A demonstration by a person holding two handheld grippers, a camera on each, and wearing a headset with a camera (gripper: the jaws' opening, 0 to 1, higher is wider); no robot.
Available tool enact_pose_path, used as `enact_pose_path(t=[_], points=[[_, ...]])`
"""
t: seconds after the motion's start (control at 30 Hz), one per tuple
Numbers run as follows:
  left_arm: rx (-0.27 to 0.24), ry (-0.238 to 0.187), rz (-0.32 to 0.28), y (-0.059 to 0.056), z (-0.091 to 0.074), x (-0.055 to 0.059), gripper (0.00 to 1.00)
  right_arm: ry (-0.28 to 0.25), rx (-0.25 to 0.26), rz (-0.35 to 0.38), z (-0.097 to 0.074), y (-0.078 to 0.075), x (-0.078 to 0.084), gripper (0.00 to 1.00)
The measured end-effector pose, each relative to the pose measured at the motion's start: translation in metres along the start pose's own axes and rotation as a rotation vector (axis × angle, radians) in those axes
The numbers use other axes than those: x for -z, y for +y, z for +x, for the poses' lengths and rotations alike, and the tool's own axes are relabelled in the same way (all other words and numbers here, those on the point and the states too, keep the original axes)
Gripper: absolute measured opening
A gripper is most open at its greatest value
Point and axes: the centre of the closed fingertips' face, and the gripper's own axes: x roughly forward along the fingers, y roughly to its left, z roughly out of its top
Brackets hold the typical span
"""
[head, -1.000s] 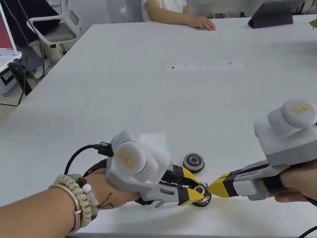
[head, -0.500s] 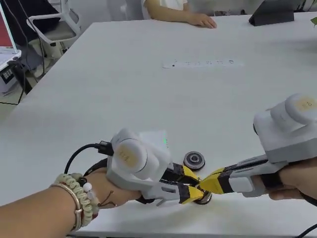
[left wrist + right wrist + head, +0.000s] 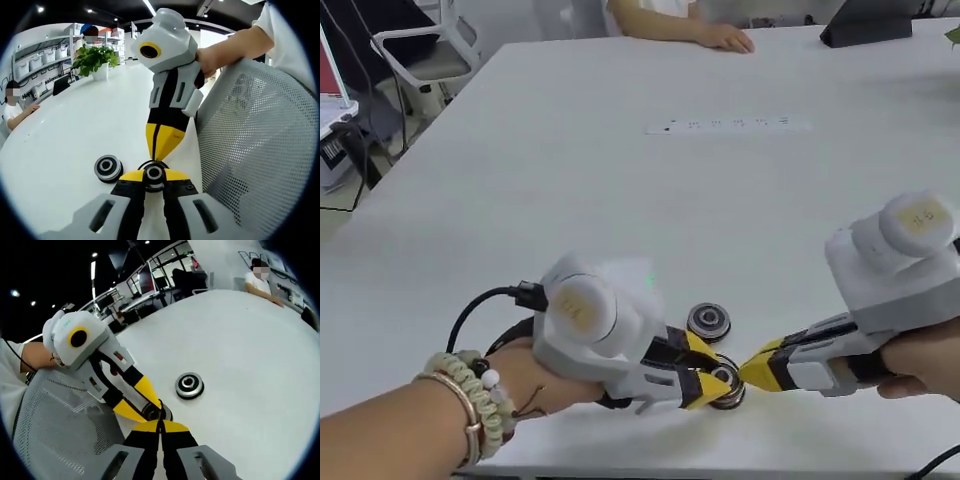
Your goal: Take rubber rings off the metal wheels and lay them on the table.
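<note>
Low over the table (image 3: 620, 200), left gripper (image 3: 713, 374) fingers clamp a wheel (image 3: 154, 173); right gripper's (image 3: 749, 372) closed fingers touch it

A white power strip (image 3: 728, 126) lies flat, a potted plant (image 3: 95, 59) stands upright, a grey mesh chair back (image 3: 250, 145) nearby.

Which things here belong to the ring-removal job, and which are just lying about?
Job: left gripper, right gripper, held wheel, loose wheel, table.
Lying about: power strip, potted plant, office chair.
</note>
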Motion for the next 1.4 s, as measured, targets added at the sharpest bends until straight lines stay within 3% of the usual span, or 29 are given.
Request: enact_pose_path(t=[0.1,0.3,0.5,0.6,0.8,0.9,1.2,1.4], points=[[0.01,0.021,-0.02,0.001,-0.001,0.0,0.09,0.0,0.008,-0.006,-0.001,-0.003,0.0,0.0],[0.022,-0.024,-0.018,-0.001,-0.011,-0.02,0.19,-0.015,0.027,-0.013,-0.006,-0.009,-0.004,0.0],[0.031,-0.05,-0.02,-0.003,-0.026,-0.037,0.39,-0.05,0.043,-0.004,-0.012,-0.014,-0.012,0.0],[-0.006,-0.041,0.048,0.002,-0.034,-0.041,0.48,-0.065,0.051,-0.001,-0.014,-0.015,-0.015,0.0],[-0.026,-0.096,0.028,0.002,-0.06,-0.059,0.63,-0.094,0.078,-0.006,-0.02,-0.02,-0.022,0.0],[-0.049,-0.11,0.032,0.002,-0.075,-0.062,0.68,-0.107,0.086,-0.005,-0.023,-0.022,-0.024,0.0],[-0.19,-0.151,-0.013,0.011,-0.126,-0.055,0.81,-0.165,0.113,0.019,-0.033,-0.03,-0.034,0.0],[-0.274,-0.138,-0.06,0.01,-0.149,-0.032,0.89,-0.199,0.118,0.044,-0.038,-0.033,-0.04,0.0]])
